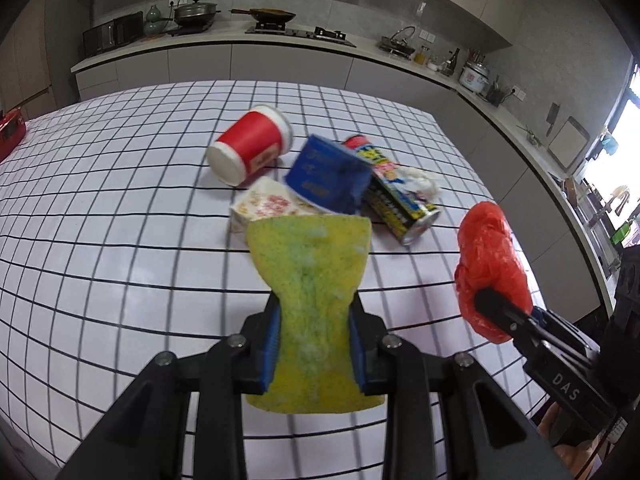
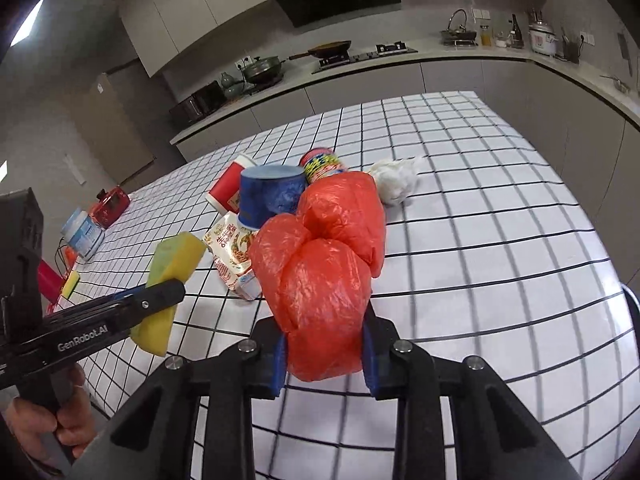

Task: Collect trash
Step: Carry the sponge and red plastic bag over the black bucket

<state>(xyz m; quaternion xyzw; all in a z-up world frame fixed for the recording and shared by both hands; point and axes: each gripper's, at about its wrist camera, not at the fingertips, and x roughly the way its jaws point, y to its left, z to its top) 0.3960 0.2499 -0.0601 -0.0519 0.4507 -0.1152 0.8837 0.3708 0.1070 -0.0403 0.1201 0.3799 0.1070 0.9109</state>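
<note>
Kitchen setting: a table covered with a white cloth bearing a black grid [image 1: 120,240] stands before a grey counter with a wok, a lidded pan and a rice cooker. Left gripper [image 1: 316,320] is clamped on a yellow-green rectangular sponge [image 1: 308,276], pinched at its waist and held above the cloth. Right gripper [image 2: 325,344] is clamped on a crumpled red plastic bag [image 2: 320,272], also clear of the cloth. Remaining trash lies clustered mid-table: a red paper cup [image 1: 250,146] on its side, a crushed blue paper cup [image 1: 326,176] leaning on a yellow-and-black printed can [image 1: 400,196], a white carton with red print [image 1: 266,204] just in front, and a white crumpled tissue [image 2: 396,180] beside the can. Readable markings: "DAS" on the right gripper body, "GenRobot.AI" on the left. Print on the trash items is illegible.
</note>
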